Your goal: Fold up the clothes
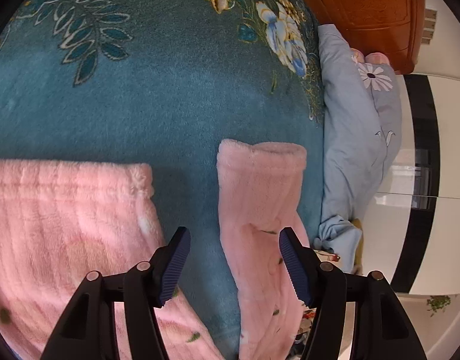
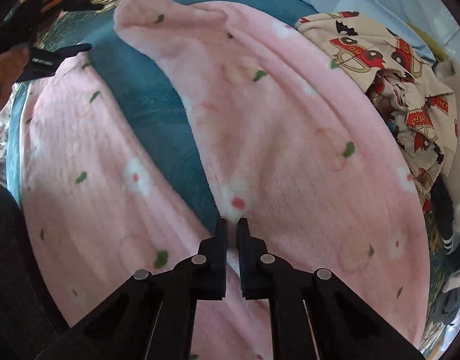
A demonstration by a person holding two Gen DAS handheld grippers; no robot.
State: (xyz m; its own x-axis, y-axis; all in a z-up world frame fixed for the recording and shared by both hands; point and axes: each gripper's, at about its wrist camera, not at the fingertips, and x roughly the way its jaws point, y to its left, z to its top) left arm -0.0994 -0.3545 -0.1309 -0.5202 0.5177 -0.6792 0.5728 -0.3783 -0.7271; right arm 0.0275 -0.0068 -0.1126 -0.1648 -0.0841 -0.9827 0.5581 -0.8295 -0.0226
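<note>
Pink fleece trousers [image 2: 275, 126] with white flowers lie spread on a teal floral blanket [image 1: 139, 105]. Their two legs [image 1: 260, 186] [image 1: 64, 216] point away from me with a strip of blanket between them. My left gripper [image 1: 234, 234] hovers open over the inner edge of the right-hand leg, its blue pads clear of the cloth. It also shows far off as the left gripper [image 2: 96, 27], held by a hand [image 2: 4, 69]. My right gripper [image 2: 233, 223] points steeply down and is shut on a pinch of the trousers' pink fleece where the legs meet.
A pale blue quilt [image 1: 350, 120] with a flower print lies along the blanket's right side, below a wooden headboard [image 1: 374, 9]. A crumpled garment with red car prints [image 2: 395, 75] and other clothes are piled right of the trousers. White cabinets [image 1: 440, 180] stand beyond the bed.
</note>
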